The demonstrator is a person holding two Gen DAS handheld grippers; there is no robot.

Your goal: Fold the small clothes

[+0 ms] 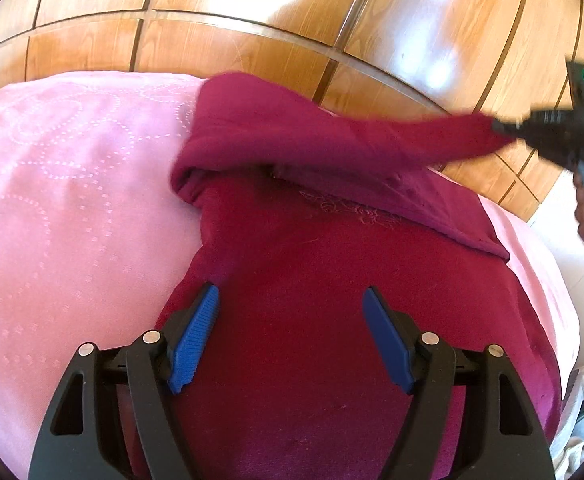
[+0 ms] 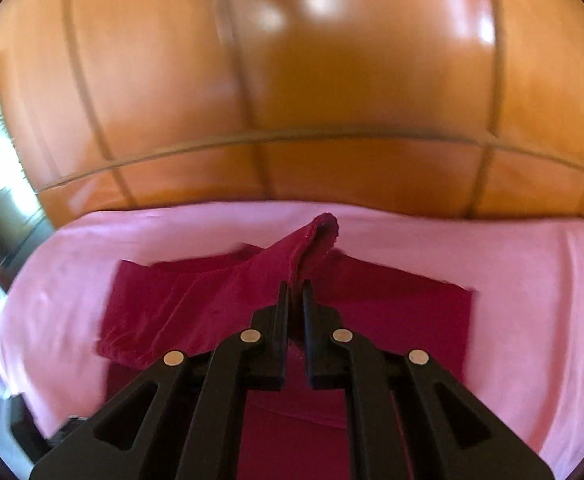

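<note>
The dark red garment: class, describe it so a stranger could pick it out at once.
Start at the glossy wooden panelled wall; below it lies a pink bedspread. Spread on the pink is the dark red garment, the only deep-coloured cloth there. One end is lifted off the bed, pinched in the right gripper, while the left gripper hovers open above it.

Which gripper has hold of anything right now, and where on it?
The right gripper is shut on the maroon garment, pinching the end of its sleeve and lifting it. The left gripper is open over the garment, holding nothing.
</note>
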